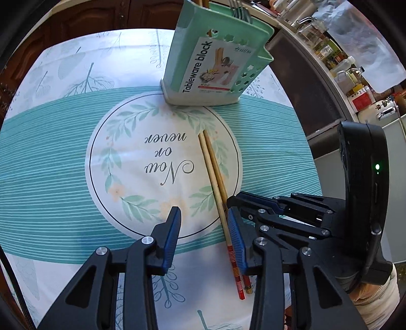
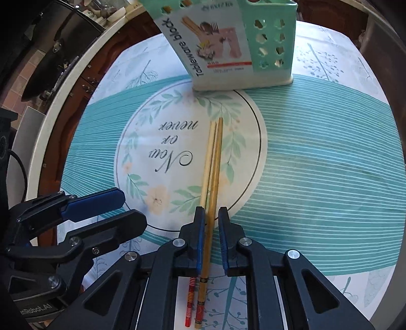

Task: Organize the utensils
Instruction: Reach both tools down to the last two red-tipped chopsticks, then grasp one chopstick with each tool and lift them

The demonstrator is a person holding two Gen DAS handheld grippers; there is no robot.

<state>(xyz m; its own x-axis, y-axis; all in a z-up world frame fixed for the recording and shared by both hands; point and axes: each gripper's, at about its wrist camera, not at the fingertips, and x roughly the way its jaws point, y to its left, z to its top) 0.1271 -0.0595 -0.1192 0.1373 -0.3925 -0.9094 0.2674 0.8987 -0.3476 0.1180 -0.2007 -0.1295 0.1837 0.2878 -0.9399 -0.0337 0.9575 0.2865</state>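
Two chopsticks (image 1: 213,167) (image 2: 214,162) lie side by side on the patterned tablecloth (image 1: 50,157), their red striped ends toward me. My right gripper (image 2: 212,210) points down over them with narrow jaws. The darker stick runs between its pads, a thin gap shows at the right pad, and the paler stick passes under the left finger. My left gripper (image 1: 204,209) stands open, wider, with the sticks just inside its right finger (image 1: 236,233). A teal tableware holder (image 1: 210,68) (image 2: 253,50) stands behind, with forks (image 1: 238,12) in it.
In the left wrist view the right gripper (image 1: 236,203) crowds in from the right, held by a hand in a pale sleeve (image 1: 375,292). A counter with bottles and jars (image 1: 342,63) runs beyond the table's right edge. Dark wooden cabinets (image 1: 88,17) stand behind the table.
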